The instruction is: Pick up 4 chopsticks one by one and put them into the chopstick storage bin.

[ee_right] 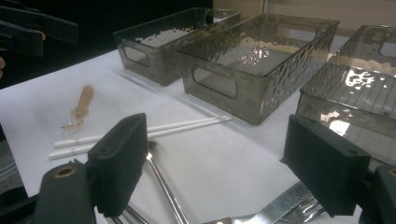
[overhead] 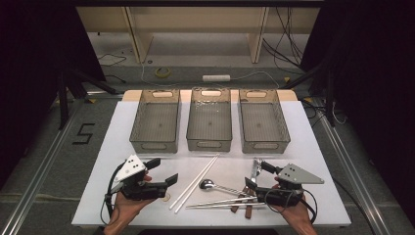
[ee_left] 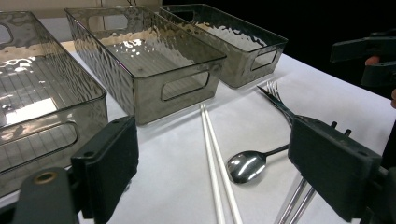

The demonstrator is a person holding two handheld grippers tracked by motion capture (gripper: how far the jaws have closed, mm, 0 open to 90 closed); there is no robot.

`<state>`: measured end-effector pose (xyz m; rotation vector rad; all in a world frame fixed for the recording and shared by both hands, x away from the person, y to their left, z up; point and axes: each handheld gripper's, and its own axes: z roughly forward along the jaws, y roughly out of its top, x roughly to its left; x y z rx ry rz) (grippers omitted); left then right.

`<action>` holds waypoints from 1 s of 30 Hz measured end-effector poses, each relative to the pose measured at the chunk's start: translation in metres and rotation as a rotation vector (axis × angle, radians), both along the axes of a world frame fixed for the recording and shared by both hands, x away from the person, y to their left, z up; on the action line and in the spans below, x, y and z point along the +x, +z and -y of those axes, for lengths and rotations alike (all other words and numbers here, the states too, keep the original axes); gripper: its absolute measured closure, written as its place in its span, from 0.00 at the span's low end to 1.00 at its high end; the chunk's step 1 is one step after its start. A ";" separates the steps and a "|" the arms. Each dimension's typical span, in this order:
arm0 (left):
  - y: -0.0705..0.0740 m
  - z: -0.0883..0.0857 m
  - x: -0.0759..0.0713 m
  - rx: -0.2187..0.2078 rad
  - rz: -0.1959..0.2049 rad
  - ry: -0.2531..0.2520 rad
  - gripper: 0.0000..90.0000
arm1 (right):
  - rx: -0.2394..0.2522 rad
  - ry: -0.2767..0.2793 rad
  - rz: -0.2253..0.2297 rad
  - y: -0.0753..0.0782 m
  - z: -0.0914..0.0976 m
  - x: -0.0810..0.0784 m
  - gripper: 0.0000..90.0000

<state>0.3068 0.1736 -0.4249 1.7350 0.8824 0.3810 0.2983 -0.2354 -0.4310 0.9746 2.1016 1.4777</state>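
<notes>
**Ana:** Chopsticks [overhead: 195, 182], the white pair, are the longest cutlery on the counter [overhead: 313, 147]. Which way do they run?

**Ben:** Diagonally in the high view: their far tips lie just in front of the middle bin [overhead: 209, 120], their near ends down toward the person's left hand. The two sticks lie side by side, almost parallel, nearly touching. In the left gripper view [ee_left: 212, 158] they run straight away from the camera toward that bin.

**Ana:** Start with the big things, then.

**Ben:** Three smoky clear bins stand in a row at the back of the white counter: left bin [overhead: 155, 121], middle bin, right bin [overhead: 263, 121], each with its long axis pointing away from the person.

**Ana:** And the grippers?

**Ben:** Left gripper [overhead: 164, 172] is held near the front edge, to the left of the chopsticks, fingers spread wide with nothing between them. Right gripper [overhead: 255, 174] is held over the metal cutlery at the front right, fingers also spread and holding nothing.

**Ana:** What cutlery?

**Ben:** Metal chopsticks [overhead: 220, 202] lie nearly crosswise near the front edge. A fork [ee_left: 275, 95] lies with tines toward the bins. A spoon [overhead: 215, 186] rests just right of the white pair, bowl toward them, handle running right. A small clear spoon with a tan handle [ee_right: 80, 109] lies near the left gripper.
</notes>
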 end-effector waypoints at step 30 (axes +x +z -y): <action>0.000 0.000 0.001 0.009 0.005 -0.001 0.18 | -0.515 0.343 -0.174 0.021 -0.028 0.030 0.50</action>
